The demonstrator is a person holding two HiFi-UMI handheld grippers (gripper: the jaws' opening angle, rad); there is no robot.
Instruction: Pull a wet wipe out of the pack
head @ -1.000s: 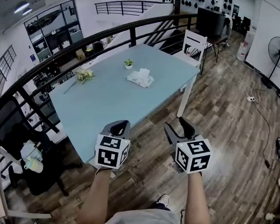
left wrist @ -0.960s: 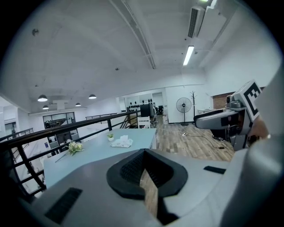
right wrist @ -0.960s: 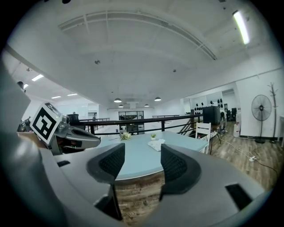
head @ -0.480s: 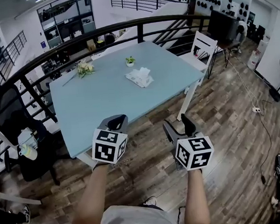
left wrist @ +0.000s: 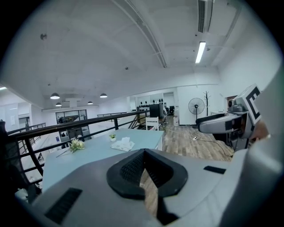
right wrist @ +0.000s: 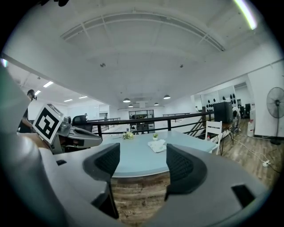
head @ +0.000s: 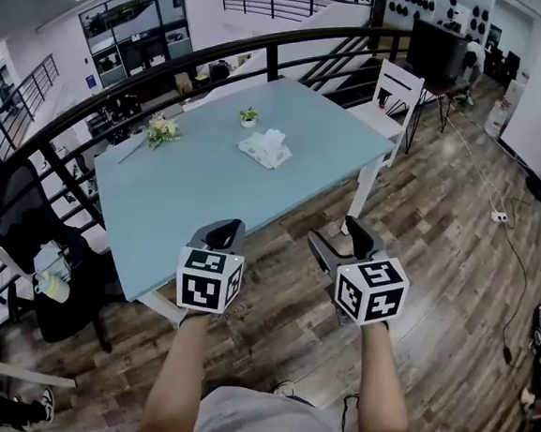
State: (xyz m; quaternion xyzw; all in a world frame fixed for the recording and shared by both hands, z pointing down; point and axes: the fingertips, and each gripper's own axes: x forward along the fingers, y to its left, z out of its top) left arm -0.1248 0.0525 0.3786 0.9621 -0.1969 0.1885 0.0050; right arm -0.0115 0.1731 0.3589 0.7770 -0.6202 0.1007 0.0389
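Two grippers are held over the wood floor, short of the near edge of one light blue table (head: pixel 185 208). The left gripper (head: pixel 223 231) has its jaws closed tip to tip with nothing caught in them. The right gripper (head: pixel 339 238) stands wide, its jaws having just been opening, and only the table and floor show through the gap. One wet wipe pack (head: pixel 265 151) lies on the far half of the table with a white tuft rising from its top, well apart from both grippers. Near it stand one small potted plant (head: pixel 249 116) and, further left, one bunch of flowers (head: pixel 161 130). One white chair (head: pixel 394 87) sits at the table's far right corner. Only the head view shows the person's two forearms (head: pixel 379 380) and both marker cubes from above. Only the left gripper view takes in a standing fan (left wrist: pixel 195 106). The right gripper view catches the other gripper's marker cube (right wrist: pixel 46 122) at its left edge.
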